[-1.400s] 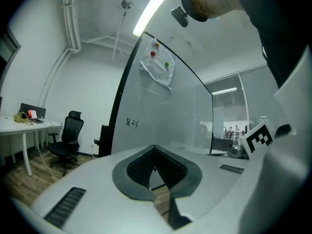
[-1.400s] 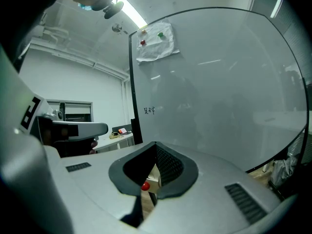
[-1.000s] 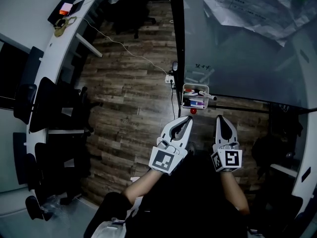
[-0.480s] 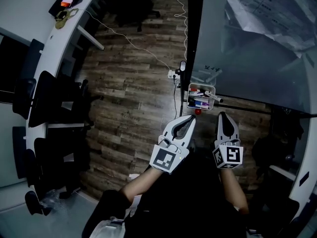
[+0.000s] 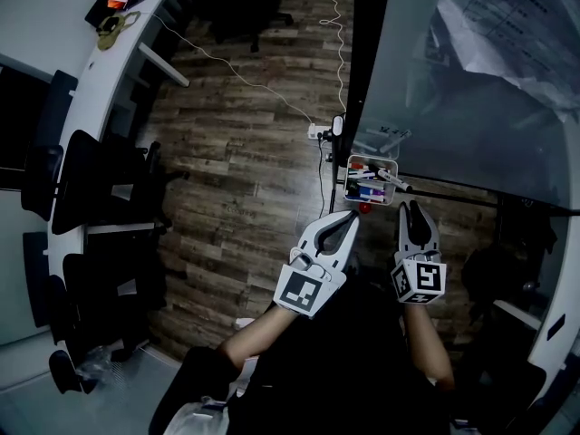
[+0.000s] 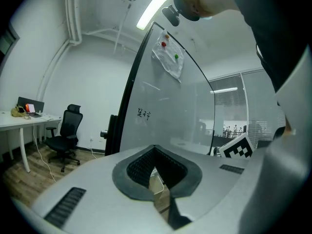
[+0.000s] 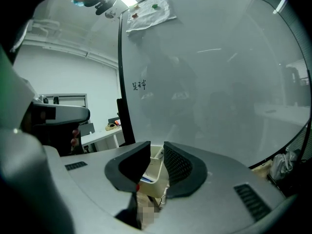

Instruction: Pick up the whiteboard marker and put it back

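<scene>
A small white tray (image 5: 352,178) hangs at the lower left corner of the whiteboard (image 5: 471,98) and holds several markers. One marker (image 5: 392,180) sticks out over the tray's right side. My right gripper (image 5: 412,210) points at the tray from just below it, jaws a narrow gap apart with nothing between them. The tray (image 7: 157,165) shows through that gap in the right gripper view. My left gripper (image 5: 344,217) hangs to the left below the tray, tips together and empty. A sliver of the tray (image 6: 157,184) shows behind its jaws.
Papers (image 5: 507,25) are pinned high on the whiteboard. A small red object (image 5: 364,208) sits under the tray. A power strip (image 5: 314,134) and cable lie on the wooden floor. Office chairs (image 5: 91,198) and a curved white desk (image 5: 91,71) stand at the left.
The tray has come closer to both grippers in the head view. The right gripper's tip now lies just below it. Both grippers keep their jaw positions.
</scene>
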Demonstrator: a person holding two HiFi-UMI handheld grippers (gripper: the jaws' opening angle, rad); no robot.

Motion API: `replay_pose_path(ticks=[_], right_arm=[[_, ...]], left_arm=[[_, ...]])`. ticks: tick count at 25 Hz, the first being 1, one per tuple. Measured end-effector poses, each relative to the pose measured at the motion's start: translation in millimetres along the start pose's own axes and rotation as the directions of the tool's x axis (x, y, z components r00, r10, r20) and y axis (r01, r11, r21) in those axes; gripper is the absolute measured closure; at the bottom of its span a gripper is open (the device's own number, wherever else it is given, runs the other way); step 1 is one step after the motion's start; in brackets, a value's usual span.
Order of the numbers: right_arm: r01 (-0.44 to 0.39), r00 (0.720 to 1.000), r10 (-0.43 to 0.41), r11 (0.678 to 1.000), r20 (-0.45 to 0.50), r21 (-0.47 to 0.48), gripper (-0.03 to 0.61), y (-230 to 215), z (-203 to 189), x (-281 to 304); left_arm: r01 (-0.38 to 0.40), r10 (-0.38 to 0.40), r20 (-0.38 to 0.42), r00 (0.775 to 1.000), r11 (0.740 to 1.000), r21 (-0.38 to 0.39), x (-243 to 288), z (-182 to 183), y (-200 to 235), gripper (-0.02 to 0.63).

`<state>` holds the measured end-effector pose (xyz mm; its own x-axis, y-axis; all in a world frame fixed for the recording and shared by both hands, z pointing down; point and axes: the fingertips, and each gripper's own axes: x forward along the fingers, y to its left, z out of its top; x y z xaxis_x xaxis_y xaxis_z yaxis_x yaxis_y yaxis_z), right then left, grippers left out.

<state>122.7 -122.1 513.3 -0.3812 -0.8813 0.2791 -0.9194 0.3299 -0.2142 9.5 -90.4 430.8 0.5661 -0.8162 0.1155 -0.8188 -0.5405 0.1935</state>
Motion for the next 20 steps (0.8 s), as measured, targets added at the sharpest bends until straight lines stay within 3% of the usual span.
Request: replay_pose_path(ticks=[20], right_arm=[[0.004, 0.999, -0.002, 1.000, -0.048, 0.029, 0.463, -18, -11, 31]], left_arm=[[-0.006, 0.006, -0.020, 1.000, 1.000, -0.008, 21, -4, 11, 0.606]])
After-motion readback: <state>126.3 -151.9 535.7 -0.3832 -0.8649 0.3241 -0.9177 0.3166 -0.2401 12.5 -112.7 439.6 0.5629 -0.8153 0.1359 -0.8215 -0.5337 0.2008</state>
